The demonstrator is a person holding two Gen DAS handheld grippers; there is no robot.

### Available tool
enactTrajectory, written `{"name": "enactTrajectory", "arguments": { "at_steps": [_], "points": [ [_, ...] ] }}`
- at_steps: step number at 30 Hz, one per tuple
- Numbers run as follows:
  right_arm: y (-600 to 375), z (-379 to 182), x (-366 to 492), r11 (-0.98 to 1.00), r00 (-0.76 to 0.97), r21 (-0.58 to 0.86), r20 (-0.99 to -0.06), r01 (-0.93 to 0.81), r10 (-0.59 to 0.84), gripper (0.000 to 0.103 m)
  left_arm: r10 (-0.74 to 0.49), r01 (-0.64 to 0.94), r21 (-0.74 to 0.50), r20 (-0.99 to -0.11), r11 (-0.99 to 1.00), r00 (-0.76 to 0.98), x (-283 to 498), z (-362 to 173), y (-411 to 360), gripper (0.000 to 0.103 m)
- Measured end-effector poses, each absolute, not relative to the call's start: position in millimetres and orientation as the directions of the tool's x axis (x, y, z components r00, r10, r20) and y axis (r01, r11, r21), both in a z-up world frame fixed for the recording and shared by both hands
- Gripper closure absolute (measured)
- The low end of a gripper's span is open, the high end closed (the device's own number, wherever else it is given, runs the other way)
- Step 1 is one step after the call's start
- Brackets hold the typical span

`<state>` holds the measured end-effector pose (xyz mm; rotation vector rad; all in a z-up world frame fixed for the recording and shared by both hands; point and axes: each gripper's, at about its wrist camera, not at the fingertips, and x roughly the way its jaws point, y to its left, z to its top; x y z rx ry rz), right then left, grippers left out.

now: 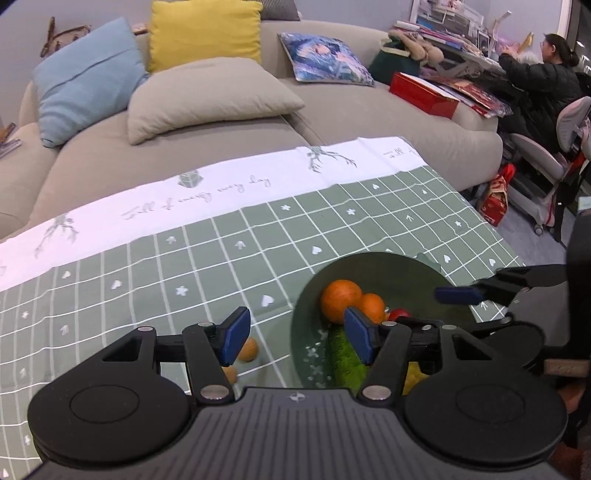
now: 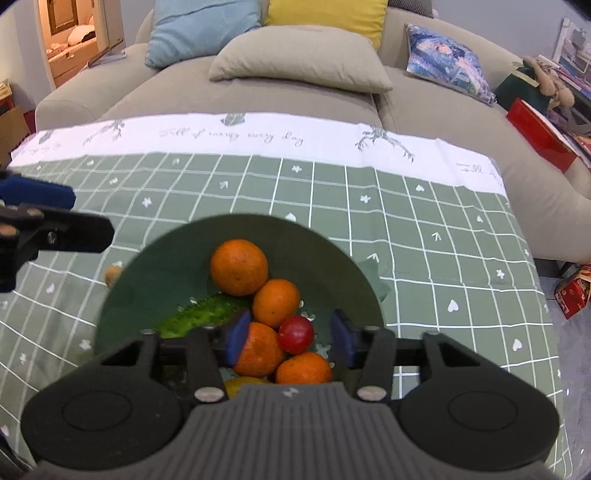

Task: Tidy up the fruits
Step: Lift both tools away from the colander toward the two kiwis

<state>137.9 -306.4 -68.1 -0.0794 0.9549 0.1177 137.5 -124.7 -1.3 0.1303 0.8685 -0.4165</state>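
Lying between parted jaws, oranges (image 2: 258, 349), bowl (image 2: 122, 295)

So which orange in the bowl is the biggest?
The orange at the far end, farthest from the right gripper; the other three nearer ones are visibly smaller.

Grey sofa (image 2: 258, 92) w/ cushions, blue (image 2: 199, 26) & yellow (image 2: 328, 18); seated person (image 1: 543, 81), poss. at desk.

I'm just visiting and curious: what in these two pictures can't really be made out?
- Yellow fruit, right wrist view: mostly behind the gripper body; its kind is unclear.
- Two small brown fruits on the tablecloth, left wrist view: partly behind the left gripper finger.
- Cucumber, both views: its ends are covered by gripper parts.
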Motion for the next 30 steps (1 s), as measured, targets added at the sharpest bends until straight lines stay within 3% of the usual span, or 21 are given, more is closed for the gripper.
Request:
{"name": "enactTrajectory", "arguments": {
  "at_steps": [12,30],
  "points": [
    [-274.2,-29.5,103.7,0.988,0.606,0.092,-0.781,-0.127,0.151,0.034,-0.256,0.323,-0.044,-0.716,0.945,0.650,112.2,15.9,-75.6,0.031],
    [-192.2,-30.4,58.0,0.965,0.649,0.122,-0.720,-0.232,0.247,0.034,-0.211,0.207,-0.104,-0.767,0.973,0.605,82.8,-18.4,-0.4,0.031]
  ]
}}
